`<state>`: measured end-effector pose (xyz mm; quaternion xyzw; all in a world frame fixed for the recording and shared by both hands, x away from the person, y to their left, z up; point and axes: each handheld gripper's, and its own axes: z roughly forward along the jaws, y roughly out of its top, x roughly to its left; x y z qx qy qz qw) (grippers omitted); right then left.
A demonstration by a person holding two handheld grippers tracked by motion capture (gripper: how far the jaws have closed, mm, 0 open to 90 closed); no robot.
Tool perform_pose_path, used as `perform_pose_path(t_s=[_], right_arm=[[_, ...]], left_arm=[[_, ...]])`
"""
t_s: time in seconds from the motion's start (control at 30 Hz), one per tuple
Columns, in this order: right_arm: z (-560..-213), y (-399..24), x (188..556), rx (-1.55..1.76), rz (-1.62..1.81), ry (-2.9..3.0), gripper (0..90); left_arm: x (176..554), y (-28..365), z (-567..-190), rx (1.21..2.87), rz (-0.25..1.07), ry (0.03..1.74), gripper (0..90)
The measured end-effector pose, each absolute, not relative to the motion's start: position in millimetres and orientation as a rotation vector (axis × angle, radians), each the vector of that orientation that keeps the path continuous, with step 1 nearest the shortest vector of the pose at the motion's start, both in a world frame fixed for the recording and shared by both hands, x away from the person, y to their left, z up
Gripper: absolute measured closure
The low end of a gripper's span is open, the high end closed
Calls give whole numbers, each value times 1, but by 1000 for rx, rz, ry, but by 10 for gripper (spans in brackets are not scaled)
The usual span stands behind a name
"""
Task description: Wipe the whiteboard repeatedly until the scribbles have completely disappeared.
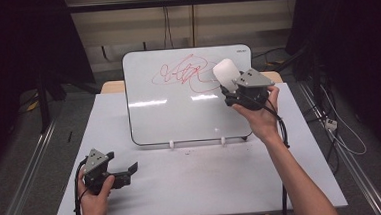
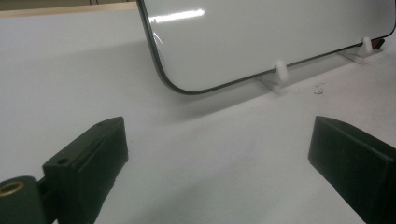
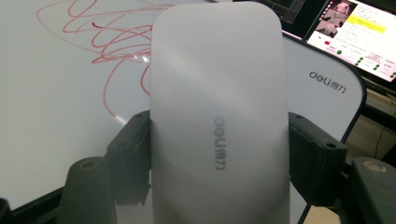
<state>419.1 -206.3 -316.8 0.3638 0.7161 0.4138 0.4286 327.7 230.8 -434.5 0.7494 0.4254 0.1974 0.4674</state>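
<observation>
A whiteboard (image 1: 178,108) stands tilted on two white feet at the back of the white table (image 1: 198,187), with red scribbles (image 1: 184,72) near its top. My right gripper (image 1: 233,85) is shut on a white eraser (image 1: 225,73) and holds it up at the board's upper right, by the scribbles. In the right gripper view the eraser (image 3: 219,116) sits clamped between both black jaws, the red scribbles (image 3: 107,51) behind it to the left. My left gripper (image 1: 124,164) rests open near the table's front left. Its jaws stand wide apart over bare table, facing the whiteboard's lower corner (image 2: 187,84).
The board's white feet (image 1: 172,144) stand mid-table. A cable (image 1: 281,127) trails from the right gripper along the forearm. Metal rails (image 1: 27,172) run along the floor on both sides. A lit monitor (image 3: 355,32) stands behind the board.
</observation>
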Motion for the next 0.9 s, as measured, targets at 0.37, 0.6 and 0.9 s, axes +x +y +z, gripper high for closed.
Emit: perform_pose_path(t_s=[0.37, 0.6, 0.9], right_arm=[[-307, -213, 434, 938, 1007, 1756, 313], [-304, -212, 447, 952, 976, 1744, 313], [-299, -206, 460, 947, 939, 1744, 313]], left_arm=[[327, 229, -435, 1849, 485, 1045, 48], [327, 230, -434, 1845, 484, 1046, 48], [328, 229, -436, 1850, 473, 1044, 48]])
